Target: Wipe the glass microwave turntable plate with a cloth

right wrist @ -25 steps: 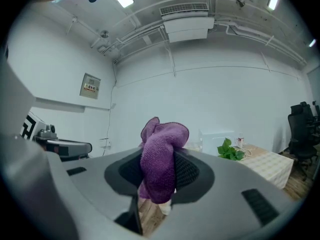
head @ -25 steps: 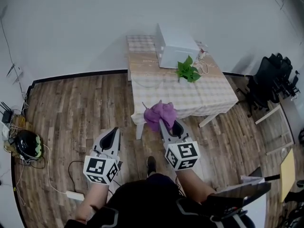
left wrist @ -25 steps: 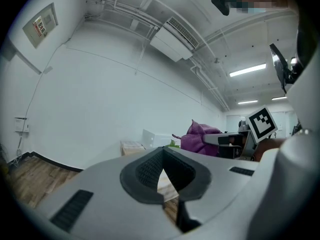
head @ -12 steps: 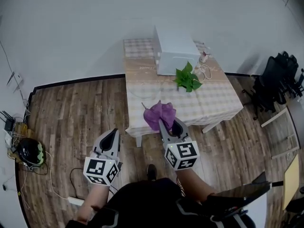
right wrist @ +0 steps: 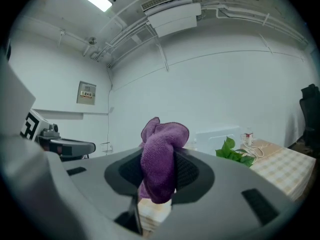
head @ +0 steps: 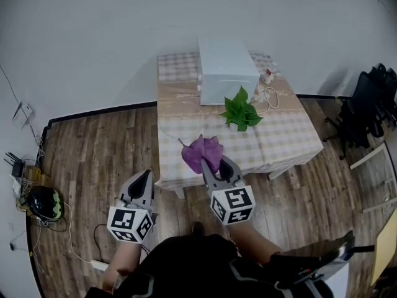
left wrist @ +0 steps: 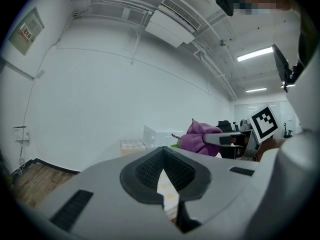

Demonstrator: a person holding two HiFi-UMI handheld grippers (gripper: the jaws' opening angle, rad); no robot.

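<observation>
My right gripper (head: 215,162) is shut on a bunched purple cloth (head: 201,152), held in the air just before the near edge of the table (head: 291,129). In the right gripper view the purple cloth (right wrist: 161,158) sticks up between the closed jaws of the right gripper (right wrist: 157,196). My left gripper (head: 144,180) hangs lower left over the wooden floor, shut and holding nothing. The left gripper (left wrist: 162,176) shows its jaws pressed together. A white microwave (head: 227,72) stands at the table's far side. No glass turntable plate shows in any view.
A green leafy plant (head: 240,112) and a white cable (head: 271,94) lie on the checked tablecloth. A black chair (head: 369,103) stands at the right. Cables and a black-green object (head: 42,202) lie on the floor at left, a white power strip (head: 98,265) near my feet.
The table with the microwave has drawn closer and slid left in the head view. The right gripper with the cloth has risen toward the table edge. The left gripper has hardly moved.
</observation>
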